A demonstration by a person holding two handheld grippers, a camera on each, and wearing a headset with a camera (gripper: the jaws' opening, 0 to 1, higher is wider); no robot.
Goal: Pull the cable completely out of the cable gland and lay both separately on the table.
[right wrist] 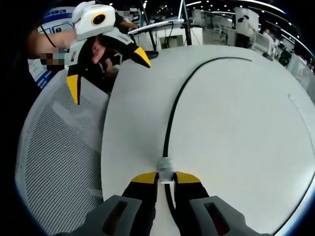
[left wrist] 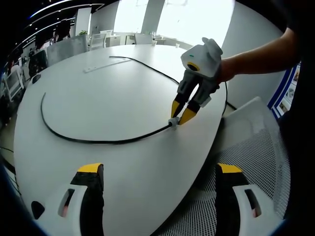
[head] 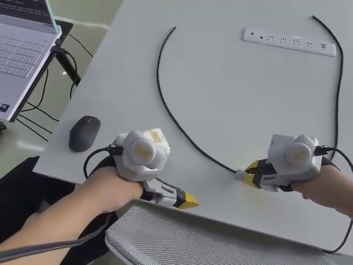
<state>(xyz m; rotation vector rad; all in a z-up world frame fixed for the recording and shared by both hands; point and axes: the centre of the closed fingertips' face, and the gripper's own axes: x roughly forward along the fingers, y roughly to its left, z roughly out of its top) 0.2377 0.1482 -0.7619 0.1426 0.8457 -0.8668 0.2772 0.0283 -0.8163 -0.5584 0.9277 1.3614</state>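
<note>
A long black cable (head: 165,105) curves across the white table (head: 231,99) and ends in a small white cable gland (head: 241,174) near the front edge. My right gripper (head: 251,167) is shut on the gland. In the right gripper view the gland (right wrist: 166,168) sits between the yellow tips of that gripper (right wrist: 166,178), and the cable (right wrist: 172,113) runs away from it. My left gripper (head: 185,200) hangs open off the table's front edge, holding nothing. In the left gripper view its jaws (left wrist: 160,169) stand wide apart, facing the right gripper (left wrist: 180,114) and the gland (left wrist: 173,123).
At the back right lies a white power strip (head: 288,42), with another black cable (head: 337,83) along the right side. A black mouse (head: 84,133) rests at the left edge, beside a laptop (head: 22,55). A grey mesh chair (head: 193,243) stands below the front edge.
</note>
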